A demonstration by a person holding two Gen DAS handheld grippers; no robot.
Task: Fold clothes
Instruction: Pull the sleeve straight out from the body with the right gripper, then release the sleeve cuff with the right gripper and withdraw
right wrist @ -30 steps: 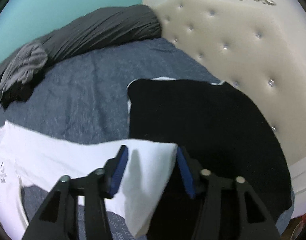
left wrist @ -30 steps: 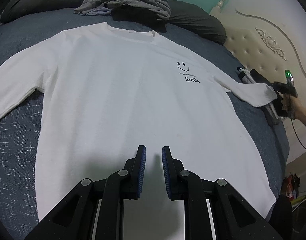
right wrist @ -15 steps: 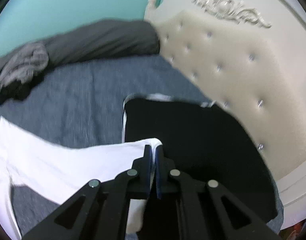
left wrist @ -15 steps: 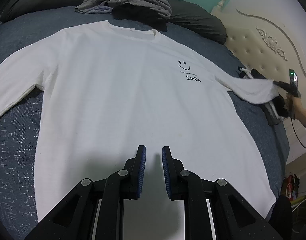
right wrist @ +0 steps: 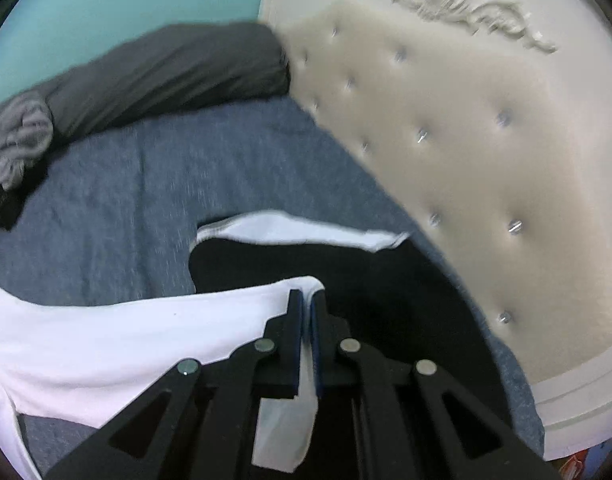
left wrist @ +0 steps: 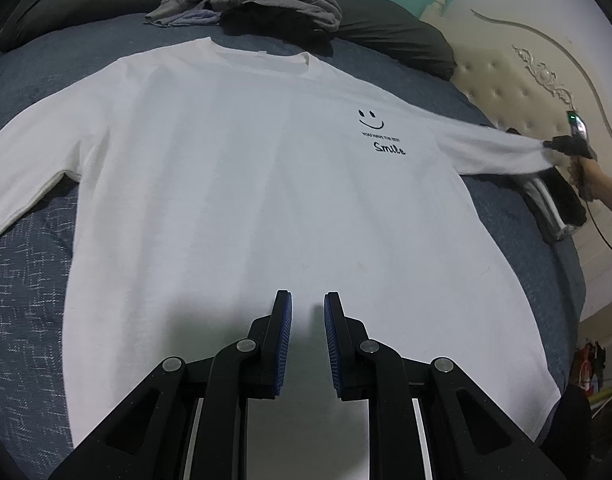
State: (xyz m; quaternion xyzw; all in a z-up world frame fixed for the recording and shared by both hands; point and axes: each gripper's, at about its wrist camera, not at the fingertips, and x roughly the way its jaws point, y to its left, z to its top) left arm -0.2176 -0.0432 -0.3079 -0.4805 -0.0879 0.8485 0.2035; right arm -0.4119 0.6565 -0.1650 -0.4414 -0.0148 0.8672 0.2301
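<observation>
white shirt (left wrist: 246, 184) lies flat, face up on the bed (left wrist: 22, 280). right gripper (right wrist: 306, 304) clamped on the sleeve cuff (right wrist: 302, 286), lifted; left gripper (left wrist: 307, 312) apart above the hem. judgement: carry cuff across chest, keep sleeve taut, avoid dragging the body

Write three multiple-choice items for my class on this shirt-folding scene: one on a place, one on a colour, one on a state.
1. Where is the smiley print on the white shirt?
A. on a sleeve
B. on the chest
C. at the hem

2. What colour are the pads on the left gripper?
A. blue
B. red
C. green

3. What is the right gripper doing?
A. hanging open
B. gripping the pillow
C. clamping the sleeve cuff

Key: B, the print sits below the collar; A, blue pads line both fingers; C, white cloth is pinched between its fingers.
</observation>
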